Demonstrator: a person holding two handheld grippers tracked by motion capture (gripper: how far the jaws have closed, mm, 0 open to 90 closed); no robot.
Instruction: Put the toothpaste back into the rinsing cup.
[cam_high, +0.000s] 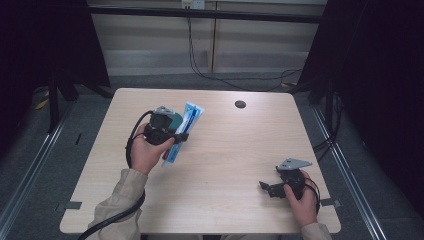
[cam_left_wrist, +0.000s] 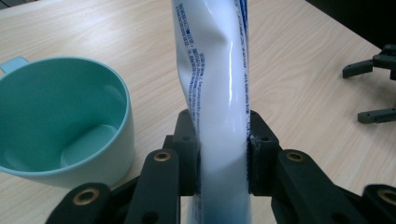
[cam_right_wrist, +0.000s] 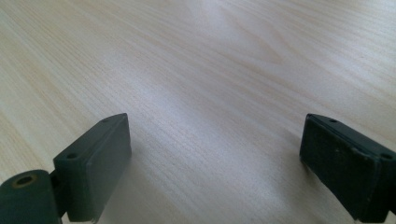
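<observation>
In the left gripper view the fingers (cam_left_wrist: 187, 149) of the left gripper (cam_left_wrist: 223, 154) are clamped on a white toothpaste tube (cam_left_wrist: 217, 93), which rises up the middle of the frame between the two black pads and is creased a little just above them. At the left of that frame, just beside the tube, stands a pale green cup (cam_left_wrist: 60, 126), empty and upright on the table (cam_left_wrist: 303, 70). In the high view the same tube (cam_high: 184, 134) sits left of centre, slanting from the lower left up towards the upper right, with the cup (cam_high: 171, 120) partly hidden behind the left gripper (cam_high: 175, 137) and the hand that carries it. The work in hand looks like dropping the tube into the cup. To do it well, I would keep the squeeze steady so the slick tube does not slide, lift it until its lower end is above the rim, bring it over the mouth of the cup, tip it nearer upright, then lower it and let go only once the end rests inside. A nudge against the rim could push or topple the light cup, so the approach should come from above rather than from the side. At the lower right of the high view the right gripper (cam_high: 272, 189) rests on the table well apart from the cup, and in the right gripper view its fingers (cam_right_wrist: 100, 163) stand wide apart over bare wood with nothing between them.
</observation>
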